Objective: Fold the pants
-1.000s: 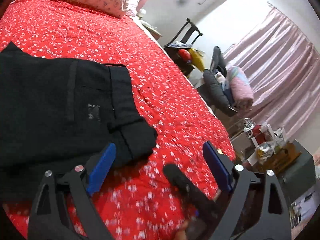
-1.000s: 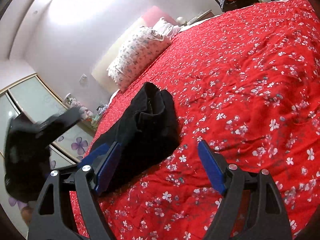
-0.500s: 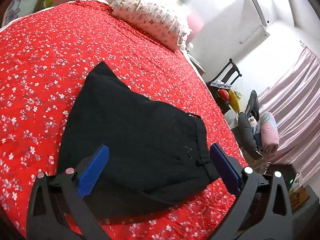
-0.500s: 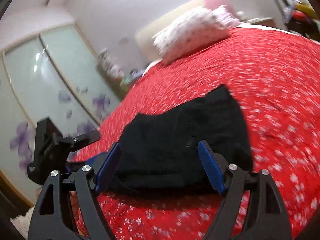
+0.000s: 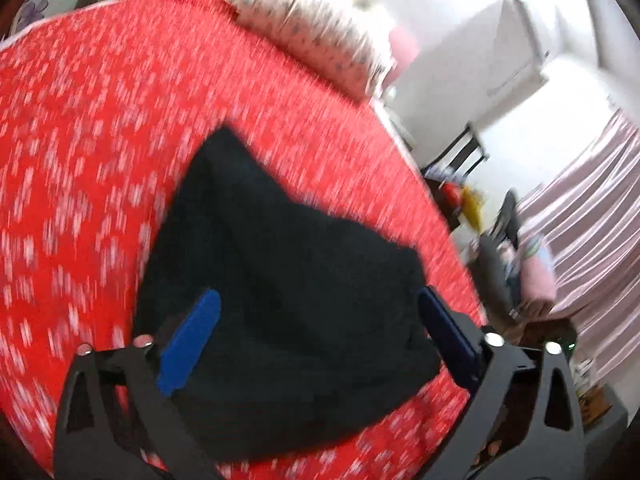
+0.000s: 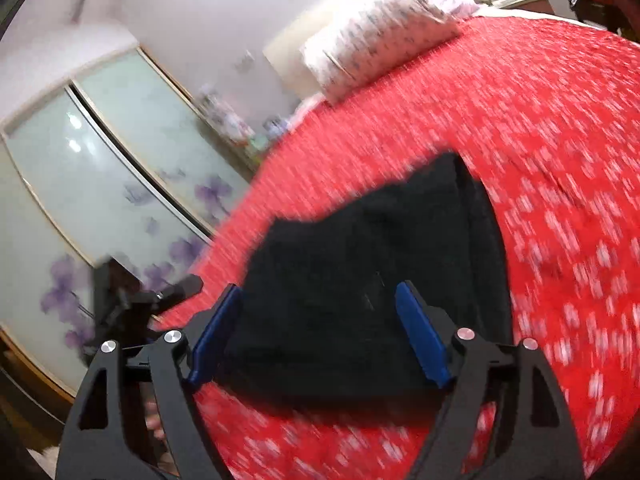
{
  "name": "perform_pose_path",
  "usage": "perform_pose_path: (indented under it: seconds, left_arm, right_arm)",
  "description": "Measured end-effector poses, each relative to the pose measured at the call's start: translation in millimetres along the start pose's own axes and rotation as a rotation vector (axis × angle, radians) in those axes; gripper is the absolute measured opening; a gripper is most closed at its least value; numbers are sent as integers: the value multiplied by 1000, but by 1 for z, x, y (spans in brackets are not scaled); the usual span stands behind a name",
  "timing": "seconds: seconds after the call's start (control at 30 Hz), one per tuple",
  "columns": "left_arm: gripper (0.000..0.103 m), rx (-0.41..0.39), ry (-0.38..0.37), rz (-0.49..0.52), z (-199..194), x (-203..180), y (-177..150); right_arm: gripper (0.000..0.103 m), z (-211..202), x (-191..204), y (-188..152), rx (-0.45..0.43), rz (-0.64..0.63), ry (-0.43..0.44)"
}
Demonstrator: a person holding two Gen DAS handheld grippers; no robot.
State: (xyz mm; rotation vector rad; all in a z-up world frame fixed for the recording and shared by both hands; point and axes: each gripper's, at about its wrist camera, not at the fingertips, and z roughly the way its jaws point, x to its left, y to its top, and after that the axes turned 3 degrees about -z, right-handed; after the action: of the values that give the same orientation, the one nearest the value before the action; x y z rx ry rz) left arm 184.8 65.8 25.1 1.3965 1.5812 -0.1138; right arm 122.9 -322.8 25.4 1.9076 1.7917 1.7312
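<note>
1. black pants (image 5: pixel 280 288) lying folded into a compact dark bundle on the red floral bedspread (image 5: pixel 92 160), toward its near edge; seen again from the right wrist (image 6: pixel 360 280), flat, with a narrower corner pointing up the bed toward the pillow; both views smeared by motion blur, so seams and folds hard to make out.
2. left gripper (image 5: pixel 316 344) spread wide, blue pads (image 5: pixel 188 344) framing the bundle on either side without pressing it; nothing pinched; cannot tell whether raised above the cloth or just short of it.
3. right gripper (image 6: pixel 320 336) also spread, blue pads (image 6: pixel 420 340) apart in front of the near edge of the pants; nothing clamped between them.
4. visible in the right wrist view, at the left: the black body of the other gripper (image 6: pixel 132 300), beside the bed's edge, apart from the pants.
5. white patterned pillow (image 5: pixel 312 28) at the head of the bed, well apart from the pants; also seen at top of the right wrist view (image 6: pixel 380 28).
6. sliding wardrobe doors with purple flowers (image 6: pixel 100 208) along the wall left of the bed.
7. pink curtain (image 5: pixel 580 220) on the far right; below it a cluttered pile of bags and cloth (image 5: pixel 516 264) beside the bed; dark chair frame (image 5: pixel 464 156) against the white wall.
</note>
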Motion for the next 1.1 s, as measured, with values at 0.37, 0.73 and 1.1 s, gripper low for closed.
perform_pose_path:
  seconds: [0.37, 0.73, 1.1]
  left_arm:
    - [97, 228, 8, -108, 113, 10, 62]
    - [97, 152, 42, 18, 72, -13, 37]
    - [101, 52, 236, 256, 16, -39, -41]
  right_arm:
    - [91, 85, -76, 57, 205, 272, -202]
    - [92, 37, -38, 44, 127, 77, -88]
    - [92, 0, 1, -20, 138, -22, 3]
